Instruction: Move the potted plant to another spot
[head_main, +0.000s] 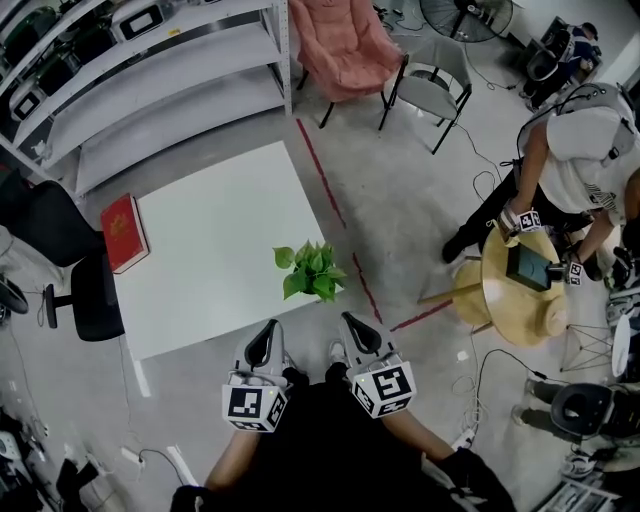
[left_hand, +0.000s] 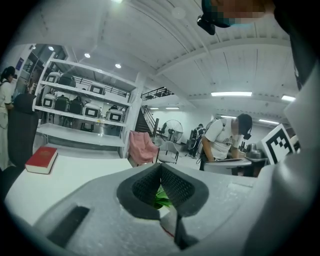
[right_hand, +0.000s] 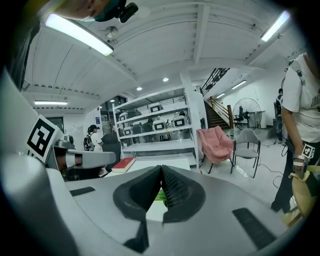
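Potted plant (head_main: 312, 270) dead ahead, between left gripper (head_main: 264, 343) and right gripper (head_main: 358, 333); right marginally nearer. Both clenched, empty.

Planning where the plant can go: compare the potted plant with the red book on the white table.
The potted plant is green, leafy and upright at the white table's near right corner; the red book is flat at its left edge. The potted plant's leaves hide its pot from above; the red book's whole cover shows. Both rest on the same table.
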